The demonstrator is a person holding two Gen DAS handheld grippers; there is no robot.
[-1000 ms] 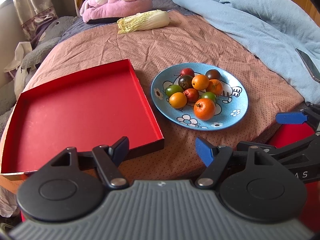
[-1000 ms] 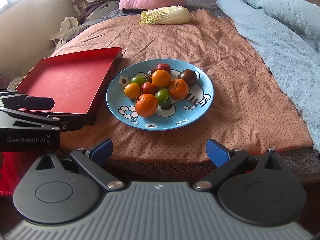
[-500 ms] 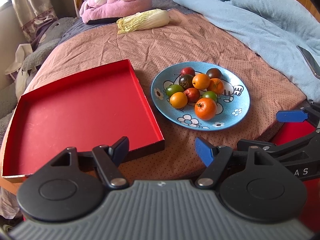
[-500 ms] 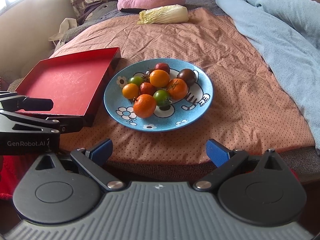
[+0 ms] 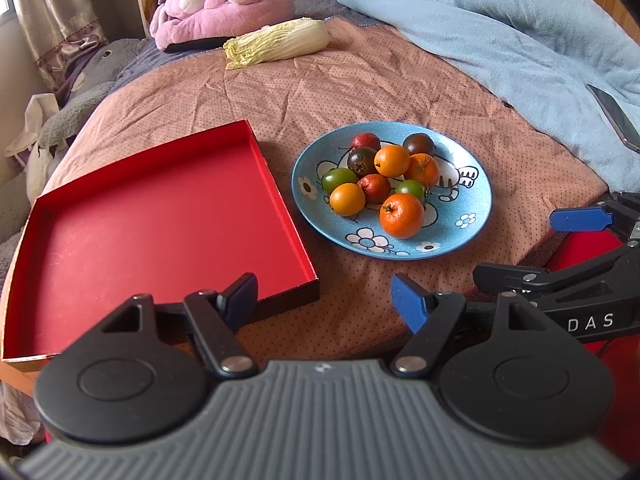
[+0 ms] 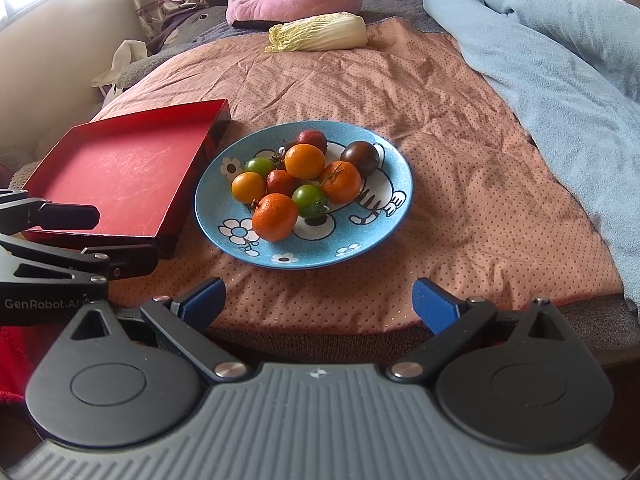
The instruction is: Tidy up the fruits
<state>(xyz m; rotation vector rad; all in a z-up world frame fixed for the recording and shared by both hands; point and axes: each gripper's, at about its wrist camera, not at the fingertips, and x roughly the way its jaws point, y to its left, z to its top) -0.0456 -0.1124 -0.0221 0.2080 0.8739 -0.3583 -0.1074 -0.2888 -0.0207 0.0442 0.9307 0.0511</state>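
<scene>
A blue flowered plate (image 5: 472,188) (image 6: 384,224) on the pink bedspread holds several small fruits: orange, red, green and dark ones. The nearest is an orange fruit (image 5: 401,216) (image 6: 275,217). An empty red tray (image 5: 152,224) (image 6: 120,172) lies left of the plate. My left gripper (image 5: 326,300) is open and empty, low over the tray's near right corner. My right gripper (image 6: 318,300) is open and empty, just in front of the plate at the bed's near edge. Each gripper shows at the side of the other's view.
A napa cabbage (image 5: 276,42) (image 6: 320,32) lies at the far side. A pink plush (image 5: 224,12) sits behind it. A light blue blanket (image 5: 520,32) (image 6: 560,80) covers the right side. A phone (image 5: 614,118) lies on the blanket.
Both grippers have crept slightly forward toward the plate and tray. Both stay open and empty. The fruits have not moved.
</scene>
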